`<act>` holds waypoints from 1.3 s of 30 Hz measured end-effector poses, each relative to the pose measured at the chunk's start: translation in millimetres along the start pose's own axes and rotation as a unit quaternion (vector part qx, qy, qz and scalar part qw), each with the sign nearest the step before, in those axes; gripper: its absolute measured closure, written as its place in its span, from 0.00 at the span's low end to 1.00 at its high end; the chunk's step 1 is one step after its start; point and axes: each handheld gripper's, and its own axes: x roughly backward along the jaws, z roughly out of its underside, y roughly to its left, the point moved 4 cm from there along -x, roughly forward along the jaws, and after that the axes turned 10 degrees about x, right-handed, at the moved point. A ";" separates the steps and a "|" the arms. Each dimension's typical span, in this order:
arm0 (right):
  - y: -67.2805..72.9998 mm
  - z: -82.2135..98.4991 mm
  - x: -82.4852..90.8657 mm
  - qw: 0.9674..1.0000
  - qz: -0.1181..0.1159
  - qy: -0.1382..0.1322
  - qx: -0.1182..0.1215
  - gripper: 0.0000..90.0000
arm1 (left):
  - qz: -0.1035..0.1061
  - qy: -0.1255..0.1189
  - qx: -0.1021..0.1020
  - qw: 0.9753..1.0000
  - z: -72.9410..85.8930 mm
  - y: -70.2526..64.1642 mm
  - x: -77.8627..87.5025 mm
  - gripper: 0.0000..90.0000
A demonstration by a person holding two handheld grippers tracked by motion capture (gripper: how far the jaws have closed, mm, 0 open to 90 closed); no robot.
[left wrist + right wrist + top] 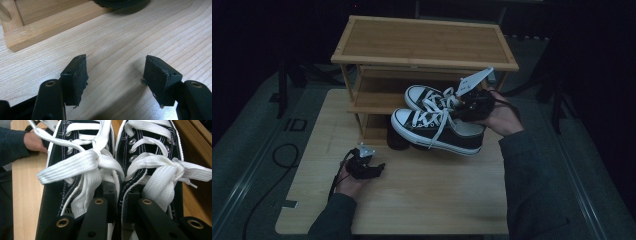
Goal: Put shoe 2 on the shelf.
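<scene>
Left claw [379,167] low at left-front of light wood bench [422,200], held in left hand [349,182], cable looping off toward bench edge; jaws spread wide, nothing between them, pads [77,77] just above bare wood grain in left gripper view

Bamboo shoe rack [422,42] at far side of bench, flat top bare, two lower shelves under it; bottom rail of rack [50,26] near the left claw in left gripper view, with a dark rounded thing at the top edge of that view, too cut off to name

Another dark object [398,137] on the bench by the rack's lowest shelf, under the raised shoes, too dim to identify

Pair of black canvas sneakers [437,127] with white toe caps, white soles and white laces, held side by side in the air in front of the rack's middle shelf, toes pointing left, clear of the bench

Right claw [469,105] at the sneakers' heel end, held in right hand [502,117], grey plate sticking up above it; jaws pressed together, pinching the two inner collar edges of the sneakers [120,187] together, one jaw inside each shoe, bow knots just above
</scene>
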 end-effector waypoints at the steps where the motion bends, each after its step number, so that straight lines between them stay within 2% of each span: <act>1: -0.9 0.1 -0.7 1.000 0.000 0.001 0.000 0.93 | 0.000 0.000 0.000 1.000 0.0 0.0 0.1 0.40; 8: -6.8 0.5 -6.2 1.000 0.011 0.005 -0.010 0.93 | 0.001 0.000 0.000 1.000 0.1 0.0 0.0 0.40; 19: -14.8 0.7 -9.6 1.000 0.013 0.005 -0.023 0.93 | 0.001 0.000 0.000 1.000 0.1 0.0 0.0 0.40; 30: -23.0 -3.5 -16.5 0.998 0.037 -0.004 -0.045 0.93 | 0.002 0.000 -0.001 1.000 0.2 0.1 0.0 0.40; 39: -26.8 -5.6 -28.6 0.996 0.057 0.004 -0.062 0.93 | 0.002 0.000 -0.001 1.000 0.2 0.1 0.1 0.40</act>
